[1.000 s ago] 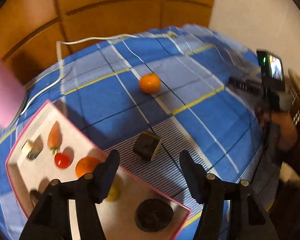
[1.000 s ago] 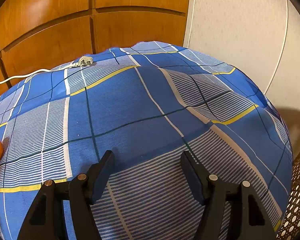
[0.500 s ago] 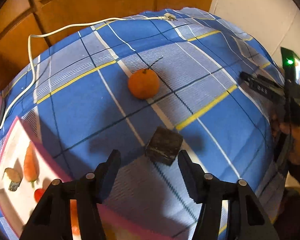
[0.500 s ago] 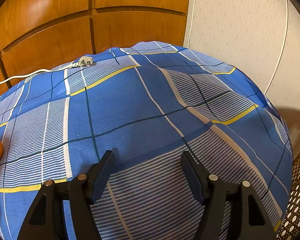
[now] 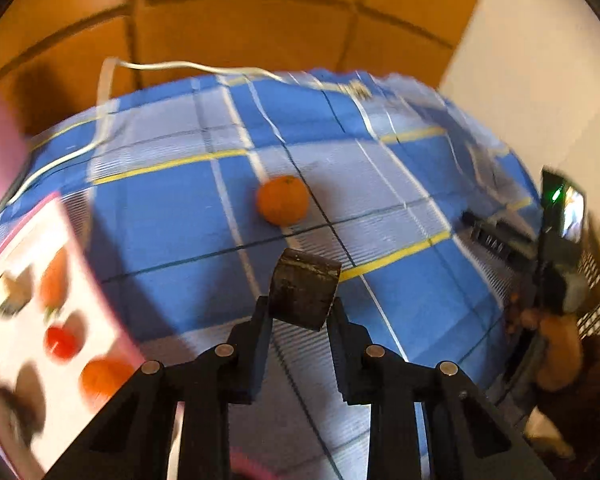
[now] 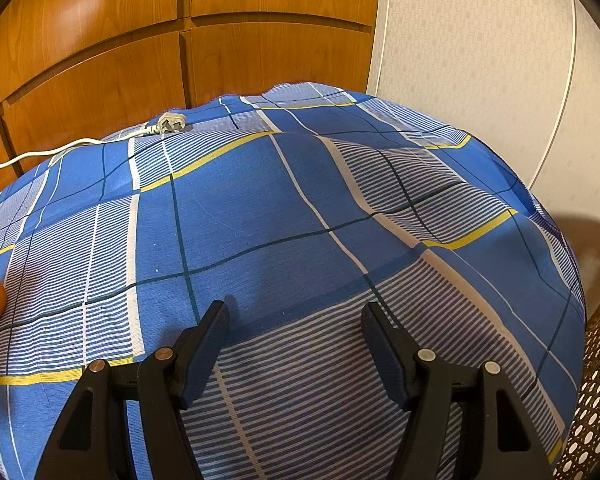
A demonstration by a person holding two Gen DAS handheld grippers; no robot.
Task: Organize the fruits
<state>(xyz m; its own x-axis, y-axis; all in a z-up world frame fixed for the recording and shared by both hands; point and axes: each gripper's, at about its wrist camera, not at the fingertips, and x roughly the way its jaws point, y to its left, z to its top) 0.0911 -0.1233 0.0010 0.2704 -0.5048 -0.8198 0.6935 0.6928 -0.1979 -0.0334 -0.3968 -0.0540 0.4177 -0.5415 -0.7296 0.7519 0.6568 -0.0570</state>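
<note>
While the dark block [image 5: 303, 294] is pinched between the fingers of the left gripper [image 5: 300, 320], it is seen raised off the checked blue cloth [image 5: 172, 216], just on the near side of the loose orange [image 5: 283, 200]. The jaws have just been closing, and the block is now clamped by its two side faces, low on its body, with most of it standing proud of the fingertips. It is judged to be stiff and light, with a rough, matt skin that should not slip; because so little of it is gripped, a tilt or a twist could be feared on a quick swing. A deeper hold across the flat sides would be safer. To the left of the orange lies the pink-rimmed tray [image 5: 100, 280], where other pieces are already laid. The right gripper [image 6: 296, 340] is held spread and empty over bare cloth, with the orange well off to its left.
</note>
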